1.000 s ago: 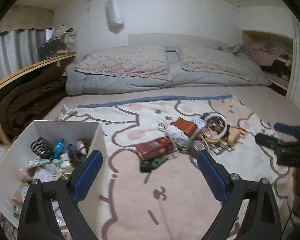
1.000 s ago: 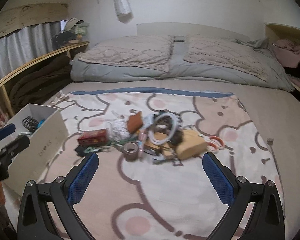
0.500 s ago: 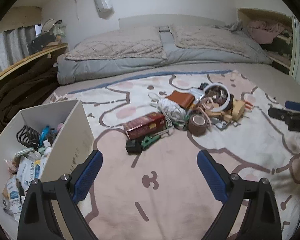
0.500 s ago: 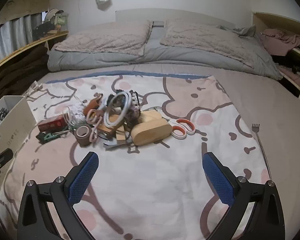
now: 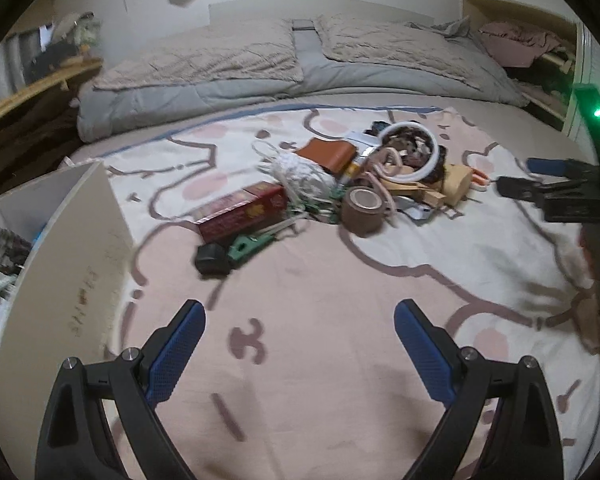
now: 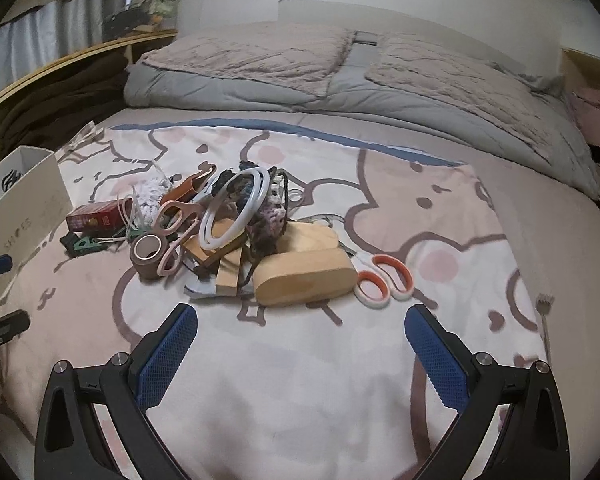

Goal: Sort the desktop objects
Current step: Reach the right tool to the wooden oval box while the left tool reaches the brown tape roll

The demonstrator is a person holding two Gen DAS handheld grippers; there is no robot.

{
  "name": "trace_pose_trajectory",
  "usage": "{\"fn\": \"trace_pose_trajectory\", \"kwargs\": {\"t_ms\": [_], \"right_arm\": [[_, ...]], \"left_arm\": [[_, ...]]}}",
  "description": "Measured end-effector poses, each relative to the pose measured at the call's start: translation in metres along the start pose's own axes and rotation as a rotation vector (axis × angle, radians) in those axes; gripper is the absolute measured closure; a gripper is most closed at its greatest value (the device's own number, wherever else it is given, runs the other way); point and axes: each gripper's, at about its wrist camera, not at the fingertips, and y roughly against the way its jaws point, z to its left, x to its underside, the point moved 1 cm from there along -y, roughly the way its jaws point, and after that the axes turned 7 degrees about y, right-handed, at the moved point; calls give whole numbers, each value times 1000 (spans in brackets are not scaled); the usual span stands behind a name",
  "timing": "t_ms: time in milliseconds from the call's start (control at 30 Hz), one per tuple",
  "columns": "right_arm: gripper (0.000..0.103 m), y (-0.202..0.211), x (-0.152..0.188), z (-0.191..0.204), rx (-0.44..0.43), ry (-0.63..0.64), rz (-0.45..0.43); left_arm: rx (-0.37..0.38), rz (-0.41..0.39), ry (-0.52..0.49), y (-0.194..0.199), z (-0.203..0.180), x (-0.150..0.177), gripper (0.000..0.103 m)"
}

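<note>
The left gripper [image 5: 298,344] hangs spread wide and empty over the blanket [image 5: 300,360] on the bed. Ahead of it lies the pile: a red box [image 5: 242,212], a tape roll [image 5: 362,210] and a white ring [image 5: 410,152], with the open box [image 5: 72,264] just to its left. The right gripper [image 6: 300,344] is likewise spread and empty, near the pile's front edge; the wooden block [image 6: 306,276] lies straight ahead of it, the scissors [image 6: 384,280] just right of the block.
</note>
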Motion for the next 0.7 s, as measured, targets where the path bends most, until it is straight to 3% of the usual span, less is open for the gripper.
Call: {"fn": "trace_pose_trajectory", "kwargs": {"t_ms": [267,467,700], "right_arm": [[0,-37,-7,-2,-52,83,25],[0,-51,-9,-9,-60,116,14],[0,-67,-12,-11,-168,135,-25]], "left_arm": [[114,48,43,1,-6,-8,7],[144,81,45,1,-12,-11,7],[141,68,-34,-7,-36,-16,7]]}}
